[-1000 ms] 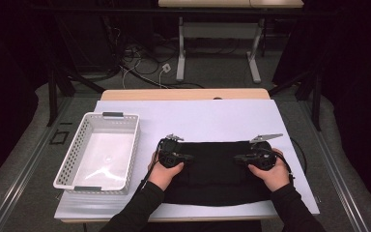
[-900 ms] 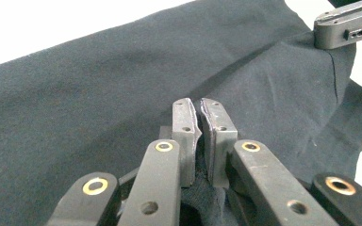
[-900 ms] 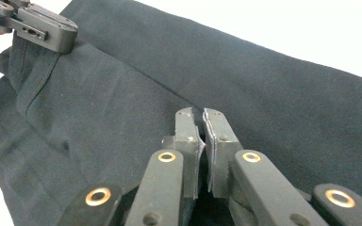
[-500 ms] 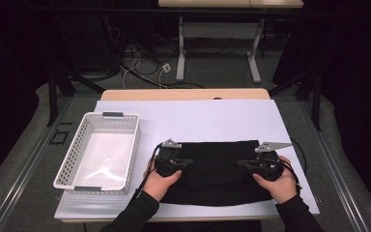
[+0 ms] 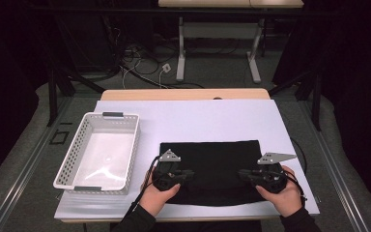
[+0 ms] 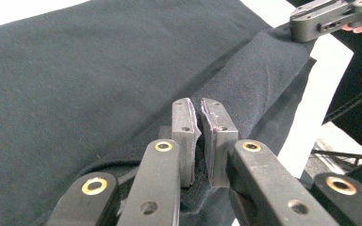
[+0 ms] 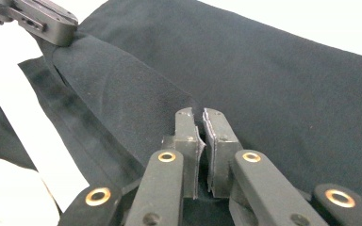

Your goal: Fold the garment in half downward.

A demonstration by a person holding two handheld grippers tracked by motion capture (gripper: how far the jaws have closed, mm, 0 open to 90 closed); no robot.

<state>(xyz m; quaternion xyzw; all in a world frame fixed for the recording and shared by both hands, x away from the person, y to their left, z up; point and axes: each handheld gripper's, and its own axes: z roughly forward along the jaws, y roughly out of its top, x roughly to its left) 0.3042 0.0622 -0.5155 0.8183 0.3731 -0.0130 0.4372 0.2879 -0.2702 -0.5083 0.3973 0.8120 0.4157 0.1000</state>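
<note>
I have the left hand-held gripper (image 5: 189, 174) and the right hand-held gripper (image 5: 244, 172) each clamped on the black cloth's (image 5: 212, 157) near edge, lifted off the worktop (image 5: 198, 121).

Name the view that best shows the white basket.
High view: the white basket sits whole on the table's left, beside the black cloth. The two gripper views look along their jaws at that cloth, so they add nothing on it.

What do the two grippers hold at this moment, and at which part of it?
Both hold the black cloth. The left gripper pinches a raised fold near its left side, the right gripper the same fold near its right side.
</note>
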